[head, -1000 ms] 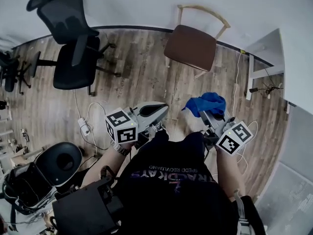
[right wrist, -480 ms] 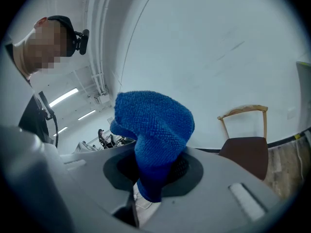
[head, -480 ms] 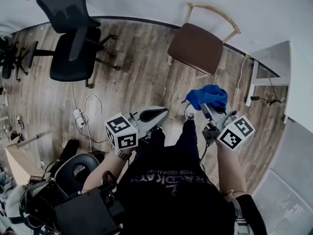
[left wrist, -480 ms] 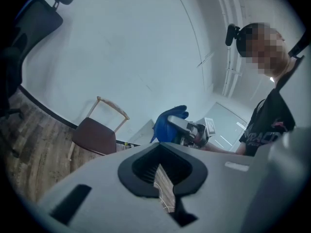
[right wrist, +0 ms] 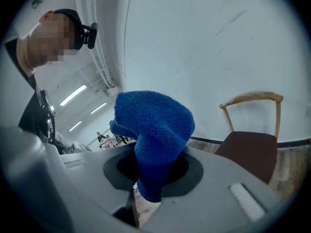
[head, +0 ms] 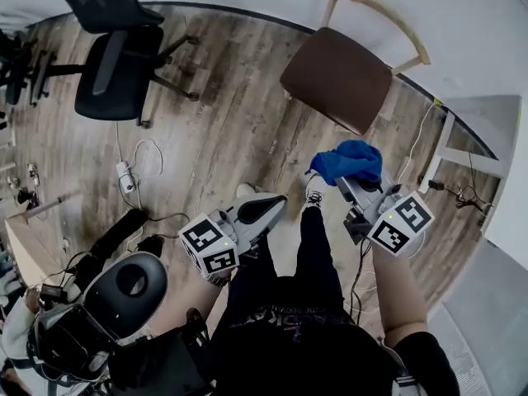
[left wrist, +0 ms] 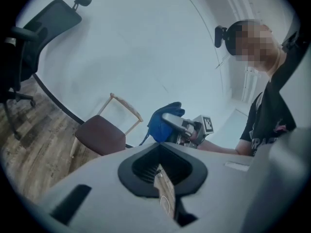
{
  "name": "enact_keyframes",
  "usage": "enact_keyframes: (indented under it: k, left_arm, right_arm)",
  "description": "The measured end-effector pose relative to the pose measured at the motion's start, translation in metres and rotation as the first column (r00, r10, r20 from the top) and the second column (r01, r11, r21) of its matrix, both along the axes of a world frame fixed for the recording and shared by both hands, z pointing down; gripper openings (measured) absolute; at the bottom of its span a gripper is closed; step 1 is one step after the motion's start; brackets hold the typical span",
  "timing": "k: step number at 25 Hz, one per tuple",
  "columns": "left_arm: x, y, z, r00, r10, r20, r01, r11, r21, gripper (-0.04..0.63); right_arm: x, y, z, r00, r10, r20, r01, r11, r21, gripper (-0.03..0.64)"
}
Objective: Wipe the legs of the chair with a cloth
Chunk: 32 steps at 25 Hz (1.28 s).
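The fingers of the right gripper point(right wrist: 144, 204) are clenched on a blue cloth point(right wrist: 153, 130). It is a nubby, terry-like weave. From the grasp it rises as a thick fold, then bunches into a rounded lump that flops over to one side. In the head view the bunch point(head: 347, 162) caps the tip of that gripper point(head: 353, 184), with its long axis running from the fingers toward the chair point(head: 339, 76), and it hangs in the air on the near side of the chair, apart from it.

The fingers of the left gripper point(left wrist: 165, 198) are pressed flat together with nothing between them. They show as one thin pale strip in the dark, spade-shaped opening of the smooth grey housing. In the head view this gripper point(head: 277, 204) also points toward the chair, farther back from it than the cloth.

The chair has a dark brown, rounded-square seat, slim pale wooden legs point(left wrist: 74, 147), and a thin curved rail for a back. The back is on the wall side and the seat front faces the person. It stands on a floor point(head: 223, 114) of grey-brown wood planks. To the chair's left, well apart, stands a black office chair point(head: 115, 64) on a star base. On the chair's other side is a white bench point(head: 483, 118).
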<state>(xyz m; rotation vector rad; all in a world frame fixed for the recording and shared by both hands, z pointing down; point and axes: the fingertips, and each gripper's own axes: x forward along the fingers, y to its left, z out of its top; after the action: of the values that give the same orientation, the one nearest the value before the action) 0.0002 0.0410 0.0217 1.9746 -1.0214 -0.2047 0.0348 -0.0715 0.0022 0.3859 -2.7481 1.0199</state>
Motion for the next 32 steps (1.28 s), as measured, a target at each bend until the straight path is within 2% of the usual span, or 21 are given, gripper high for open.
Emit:
enact_keyframes:
  k: [3, 7, 10, 16, 19, 22, 26, 29, 32]
  left_arm:
    - [0.007, -0.016, 0.025, 0.999, -0.041, 0.011, 0.041, 0.999, -0.006, 0.000]
    - [0.016, -0.024, 0.066, 0.997, -0.028, 0.078, 0.027, 1.000, 0.007, 0.000]
    - [0.017, -0.020, 0.101, 0.993, -0.026, 0.118, 0.021, 0.999, 0.048, 0.000]
    - [-0.041, -0.042, 0.208, 0.982, -0.043, 0.186, 0.019, 0.991, 0.129, 0.000]
    - [-0.052, -0.040, 0.254, 0.979, -0.038, 0.203, 0.009, 0.989, 0.146, 0.000]
    - [-0.056, -0.032, 0.304, 0.981, -0.022, 0.194, -0.010, 0.987, 0.162, 0.000]
    - [-0.057, -0.018, 0.368, 0.982, 0.037, 0.184, -0.068, 0.984, 0.163, 0.000]
    - [-0.059, -0.009, 0.408, 0.975, 0.083, 0.204, -0.114, 0.983, 0.143, 0.000]
    - [-0.060, -0.009, 0.423, 0.985, 0.069, 0.161, -0.095, 0.983, 0.157, 0.000]
  right_arm:
    - [-0.002, -0.013, 0.044, 0.998, -0.065, -0.026, 0.064, 0.997, -0.036, 0.086]
    - [-0.011, -0.019, 0.100, 0.992, -0.125, -0.030, 0.123, 0.990, -0.068, 0.086]
    - [-0.018, -0.016, 0.145, 0.989, -0.141, -0.037, 0.138, 0.988, -0.071, 0.086]
    - [-0.069, -0.033, 0.277, 0.984, -0.142, -0.107, 0.134, 0.987, -0.083, 0.086]
    - [-0.081, -0.032, 0.341, 0.982, -0.128, -0.139, 0.116, 0.989, -0.091, 0.086]
    - [-0.094, -0.038, 0.406, 0.981, -0.073, -0.178, 0.059, 0.995, -0.084, 0.086]
    - [-0.114, -0.057, 0.484, 0.973, -0.014, -0.230, 0.000, 0.998, -0.063, 0.086]
    - [-0.126, -0.077, 0.527, 0.967, 0.024, -0.255, -0.027, 1.000, -0.006, 0.086]
    - [-0.132, -0.099, 0.555, 0.963, 0.080, -0.256, -0.078, 0.997, 0.019, 0.086]
